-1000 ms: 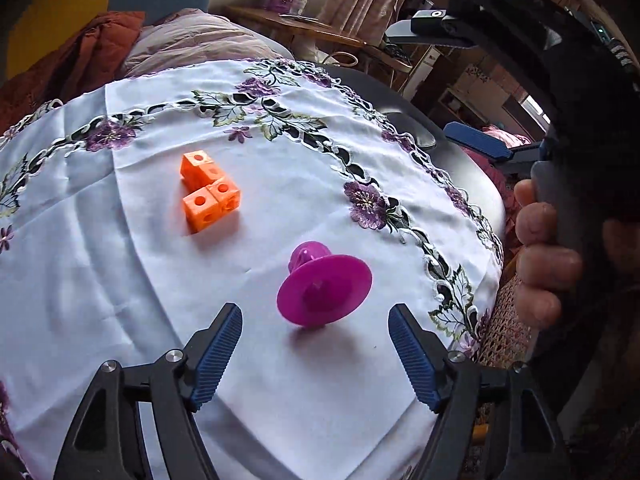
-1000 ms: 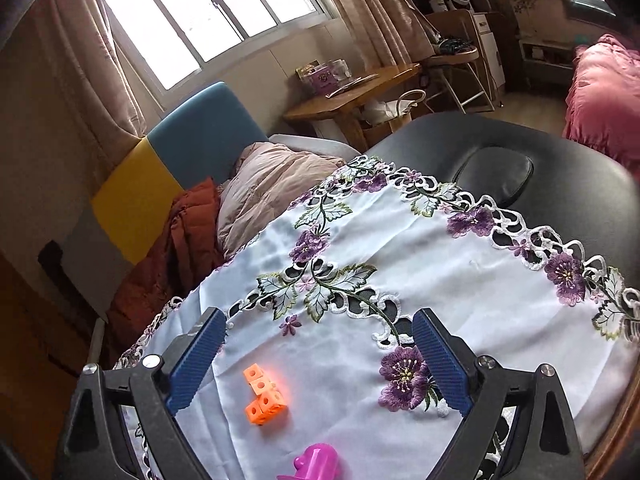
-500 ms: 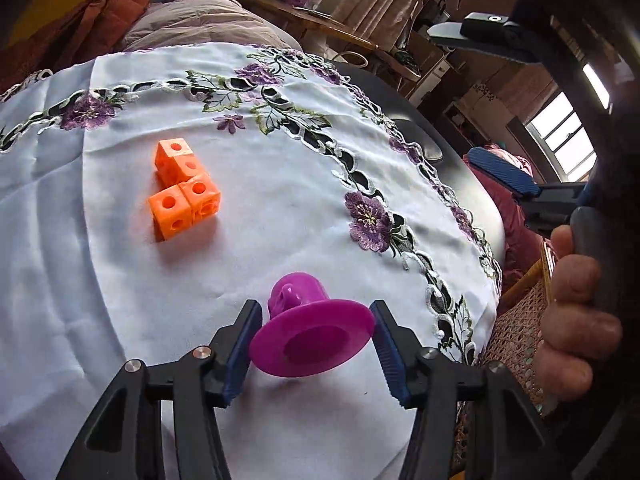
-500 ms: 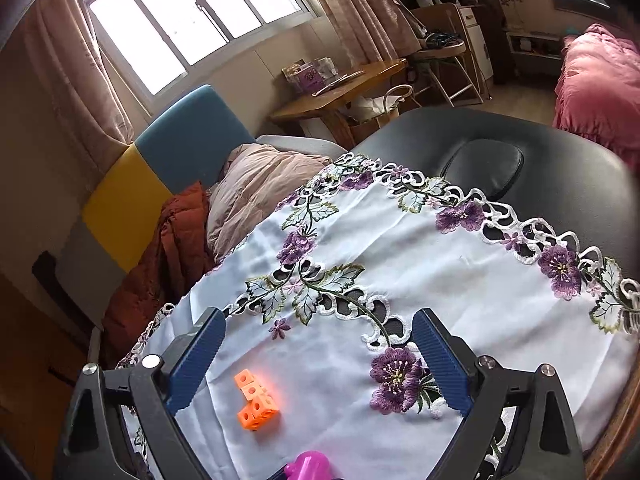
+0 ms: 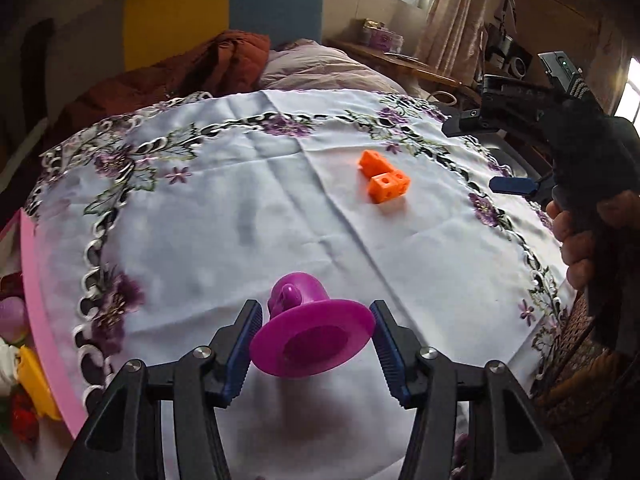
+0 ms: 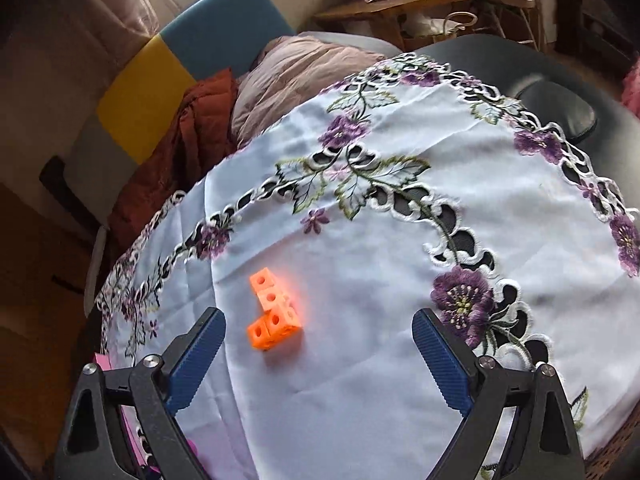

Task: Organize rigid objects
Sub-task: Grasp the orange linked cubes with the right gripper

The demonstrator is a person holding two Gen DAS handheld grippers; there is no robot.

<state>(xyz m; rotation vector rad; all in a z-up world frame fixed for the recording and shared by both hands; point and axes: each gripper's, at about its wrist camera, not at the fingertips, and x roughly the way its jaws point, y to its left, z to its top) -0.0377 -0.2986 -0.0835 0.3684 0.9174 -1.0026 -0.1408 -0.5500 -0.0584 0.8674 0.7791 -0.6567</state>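
Observation:
My left gripper (image 5: 316,338) is shut on a purple plastic piece with a round flange (image 5: 312,336), held above the white embroidered tablecloth (image 5: 224,216). An orange block of joined cubes (image 5: 383,182) lies on the cloth farther ahead to the right. In the right wrist view the orange block (image 6: 272,312) lies just ahead of my right gripper (image 6: 318,344), nearer its left finger. The right gripper is open and empty above the cloth. It also shows in the left wrist view (image 5: 516,160), held by a hand at the right.
A pink tray (image 5: 38,304) with colourful toys sits at the cloth's left edge. A black padded table (image 6: 560,92) lies under the cloth. Blankets (image 6: 304,68) and a yellow-blue headboard (image 5: 224,20) are behind. A wooden desk (image 6: 396,4) stands far back.
My left gripper closed on the purple piece, lifted it and swung left, bringing the pink tray into view. My right gripper moved down toward the orange block.

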